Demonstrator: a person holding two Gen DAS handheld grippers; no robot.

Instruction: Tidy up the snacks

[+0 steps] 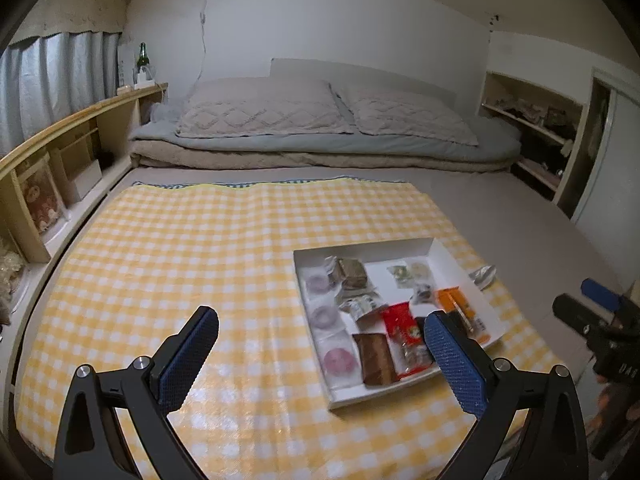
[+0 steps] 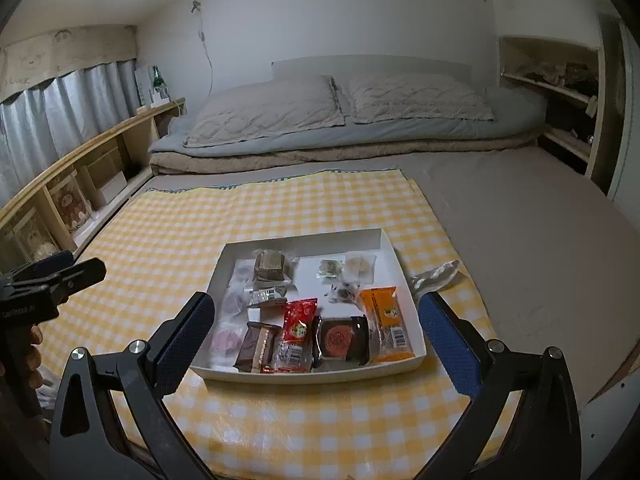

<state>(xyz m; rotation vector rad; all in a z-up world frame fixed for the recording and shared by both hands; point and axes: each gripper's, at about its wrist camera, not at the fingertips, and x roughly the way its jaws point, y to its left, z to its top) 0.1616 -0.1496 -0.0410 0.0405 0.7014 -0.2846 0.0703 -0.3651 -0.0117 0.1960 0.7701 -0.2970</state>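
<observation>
A shallow white tray sits on a yellow checked cloth on the bed. It holds several wrapped snacks: an orange packet, a red packet, a dark round cake, a brown bar and a green-brown block. My right gripper is open and empty, held above the tray's near edge. My left gripper is open and empty, to the left of the tray. A clear wrapper lies on the cloth right of the tray.
Two pillows and folded bedding lie at the far end of the bed. A wooden shelf unit runs along the left with a green bottle on top. Open shelves stand at the right.
</observation>
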